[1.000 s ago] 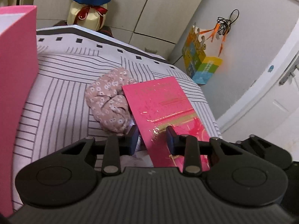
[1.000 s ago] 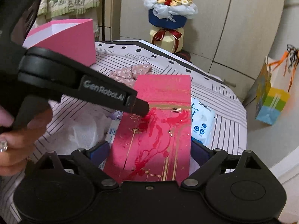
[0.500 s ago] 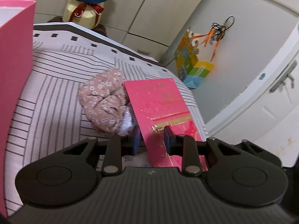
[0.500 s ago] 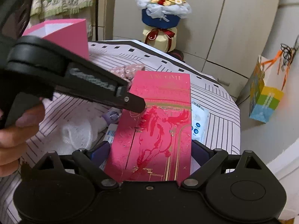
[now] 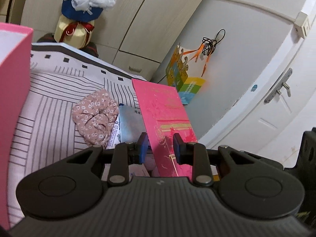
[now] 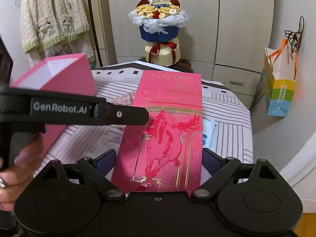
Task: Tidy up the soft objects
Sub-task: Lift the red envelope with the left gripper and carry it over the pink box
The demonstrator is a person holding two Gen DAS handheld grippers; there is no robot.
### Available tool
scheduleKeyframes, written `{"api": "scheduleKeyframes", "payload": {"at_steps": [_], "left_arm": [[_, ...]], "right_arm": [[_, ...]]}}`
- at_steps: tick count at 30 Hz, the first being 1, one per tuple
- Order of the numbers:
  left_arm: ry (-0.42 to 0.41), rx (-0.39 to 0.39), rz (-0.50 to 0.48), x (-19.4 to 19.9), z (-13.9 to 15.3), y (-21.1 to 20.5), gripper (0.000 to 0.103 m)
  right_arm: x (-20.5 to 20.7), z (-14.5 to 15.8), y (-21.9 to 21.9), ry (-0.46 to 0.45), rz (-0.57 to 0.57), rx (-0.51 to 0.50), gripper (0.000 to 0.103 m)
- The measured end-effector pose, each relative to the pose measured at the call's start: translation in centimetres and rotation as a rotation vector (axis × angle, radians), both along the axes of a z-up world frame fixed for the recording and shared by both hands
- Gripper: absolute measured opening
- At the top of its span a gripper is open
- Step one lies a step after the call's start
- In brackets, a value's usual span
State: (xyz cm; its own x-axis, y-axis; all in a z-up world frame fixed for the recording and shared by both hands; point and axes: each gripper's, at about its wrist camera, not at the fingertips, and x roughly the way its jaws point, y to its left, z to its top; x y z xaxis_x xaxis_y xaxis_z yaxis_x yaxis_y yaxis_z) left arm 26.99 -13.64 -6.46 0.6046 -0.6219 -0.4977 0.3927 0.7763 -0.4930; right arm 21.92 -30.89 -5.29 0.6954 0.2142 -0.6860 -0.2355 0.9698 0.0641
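Note:
A flat pink-red box with a gold horse print [image 6: 167, 130] is held up above the striped bed. My right gripper [image 6: 159, 158] is shut on its two long sides. My left gripper [image 5: 160, 145] straddles the box's edge [image 5: 165, 118] from the left with a small gap at each pad, so it is open. A floral pink scrunchie [image 5: 94, 116] and a pale blue wipes pack [image 5: 126, 124] lie on the bed beyond the left gripper.
An open pink box [image 6: 59, 83] stands at the left of the bed [image 5: 49, 102]. A flower bouquet [image 6: 160, 33] stands behind the bed by the cupboards. A coloured paper bag [image 6: 280, 90] hangs on the right wall beside a white door [image 5: 276, 102].
The right gripper has lifted the pink-red box off the bed and tilted it more upright. The wipes pack beneath it shows now. The left gripper rose with it.

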Motion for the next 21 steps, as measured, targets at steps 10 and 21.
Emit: {"api": "scheduleKeyframes", "payload": {"at_steps": [10, 21], "left_arm": [[-0.008, 0.017, 0.045, -4.5, 1.6, 2.4, 0.017], [-0.031, 0.016, 0.028, -8.5, 2.9, 4.8, 0.017]], "right_arm": [[-3.6, 2.0, 1.4, -0.015, 0.015, 0.078, 0.095], [-6.9, 3.1, 3.5, -0.024, 0.005, 0.139, 0.095]]}}
